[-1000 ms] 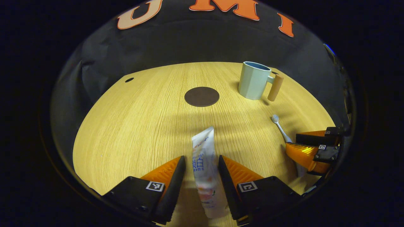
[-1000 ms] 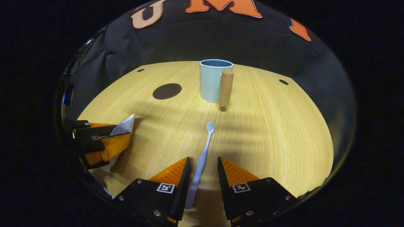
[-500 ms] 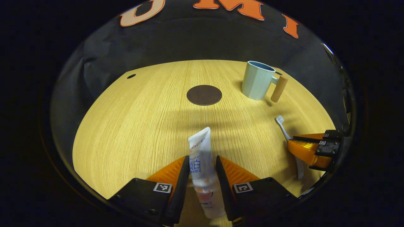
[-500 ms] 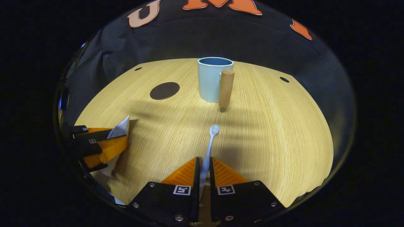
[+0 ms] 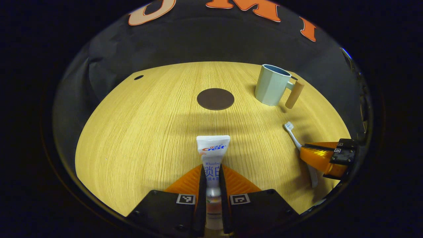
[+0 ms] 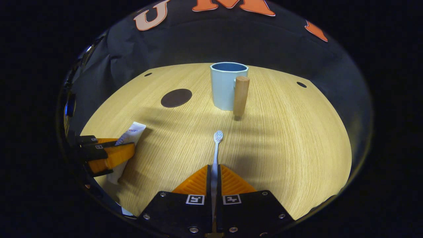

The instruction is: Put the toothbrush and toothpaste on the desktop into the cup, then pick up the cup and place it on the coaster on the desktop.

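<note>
Toothpaste tube (image 5: 212,155) clamped lengthwise in left gripper (image 5: 211,185), toothbrush (image 6: 216,148) likewise in right gripper (image 6: 214,183), bristles aimed at cup (image 6: 228,84) dead ahead, right nearer.

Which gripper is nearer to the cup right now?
Probably right, narrowly. The right gripper, shut on the toothbrush, faces the cup straight on; the left gripper, holding the toothpaste, sits off beside it.
</note>
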`<state>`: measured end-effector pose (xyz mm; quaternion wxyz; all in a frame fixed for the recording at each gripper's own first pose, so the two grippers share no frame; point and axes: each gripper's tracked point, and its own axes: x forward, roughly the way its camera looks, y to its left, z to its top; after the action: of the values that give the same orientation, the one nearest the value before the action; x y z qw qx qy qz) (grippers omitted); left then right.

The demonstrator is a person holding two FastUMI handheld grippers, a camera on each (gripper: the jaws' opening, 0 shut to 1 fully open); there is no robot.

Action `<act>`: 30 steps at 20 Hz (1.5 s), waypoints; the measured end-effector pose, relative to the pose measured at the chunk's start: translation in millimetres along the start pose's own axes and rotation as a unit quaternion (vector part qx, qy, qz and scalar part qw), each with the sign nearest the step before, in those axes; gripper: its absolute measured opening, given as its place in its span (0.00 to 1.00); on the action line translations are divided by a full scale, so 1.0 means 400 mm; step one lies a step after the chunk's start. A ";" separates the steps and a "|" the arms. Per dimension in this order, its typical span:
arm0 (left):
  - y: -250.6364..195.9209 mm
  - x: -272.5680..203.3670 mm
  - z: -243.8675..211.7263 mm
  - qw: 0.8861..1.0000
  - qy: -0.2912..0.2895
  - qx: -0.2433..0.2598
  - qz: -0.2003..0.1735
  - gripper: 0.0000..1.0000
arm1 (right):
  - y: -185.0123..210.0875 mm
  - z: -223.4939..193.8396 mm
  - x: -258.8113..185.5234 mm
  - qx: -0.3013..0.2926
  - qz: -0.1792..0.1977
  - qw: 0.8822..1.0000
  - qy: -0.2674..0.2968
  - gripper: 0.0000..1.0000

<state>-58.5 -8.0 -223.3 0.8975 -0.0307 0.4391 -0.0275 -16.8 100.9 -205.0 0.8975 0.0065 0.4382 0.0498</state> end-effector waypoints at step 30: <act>0.045 -0.092 0.102 0.995 -0.095 -0.017 0.008 0.18 | -0.071 0.488 -0.197 -0.018 0.030 0.953 -0.301 0.05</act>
<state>-48.3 13.9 -170.9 0.9347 -0.0447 0.3524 -0.0095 91.3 71.6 -24.3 0.9858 0.0181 0.1464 0.0806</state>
